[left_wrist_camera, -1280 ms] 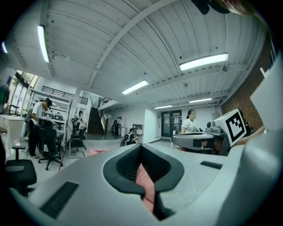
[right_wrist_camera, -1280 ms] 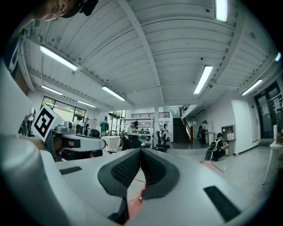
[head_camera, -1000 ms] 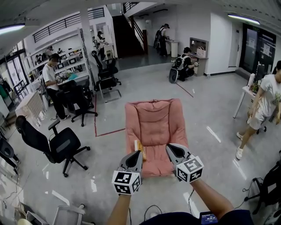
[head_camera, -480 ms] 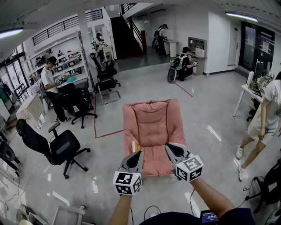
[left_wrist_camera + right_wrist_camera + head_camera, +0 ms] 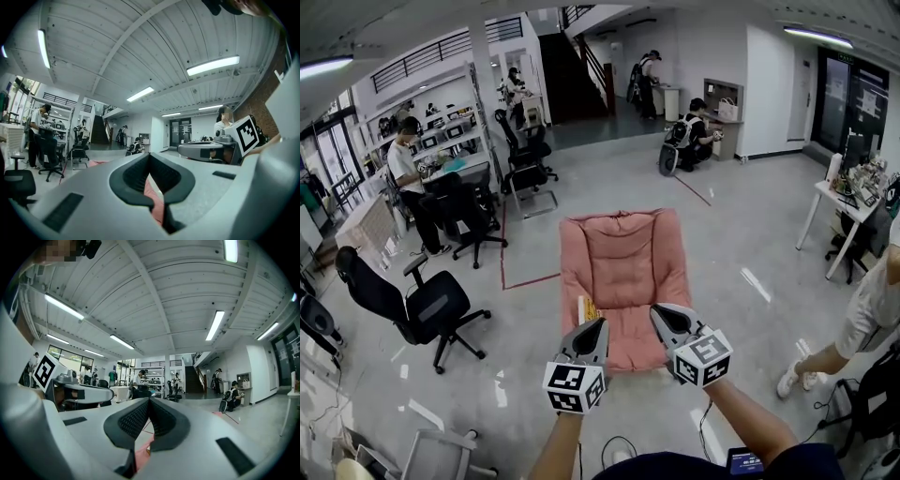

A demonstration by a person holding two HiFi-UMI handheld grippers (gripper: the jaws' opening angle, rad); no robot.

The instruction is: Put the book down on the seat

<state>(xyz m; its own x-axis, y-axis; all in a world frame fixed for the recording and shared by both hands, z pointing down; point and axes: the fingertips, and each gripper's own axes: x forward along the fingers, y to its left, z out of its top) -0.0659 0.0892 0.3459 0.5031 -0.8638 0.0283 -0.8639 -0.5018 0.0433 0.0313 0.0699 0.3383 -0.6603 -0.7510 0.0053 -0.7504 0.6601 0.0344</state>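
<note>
The small yellow book [image 5: 588, 309] is being seen at the left side of the pink seat [image 5: 628, 267]. It is on the low sitting part, close to the seat's left edge. Only a part of it is being shown, because the tip of the left tool [image 5: 599, 323] is being held just in front of it. So it cannot be told how flat the book is lying, or whether the tip is touching it.

The left tool [image 5: 150, 157] is being held closed, with its jaws pressed together. Nothing is being gripped by it. In the left gripper view only the pink of the seat is being seen through the small gap under the closed tips.

The right tool [image 5: 657, 311] is being held over the front of the seat, to the right of its middle and apart from the book. In the right gripper view the right tool [image 5: 149, 401] is also being shown with its jaws together. No thing is being gripped there either.

The book is being carried by neither tool and seems to be resting on the seat by itself. So the main part of the job is being judged as done. What is left is likely small. Both tools are to be drawn back from the seat. If the book is leaning at the seat's left edge, a soft push toward the middle of the seat may be needed.
</note>
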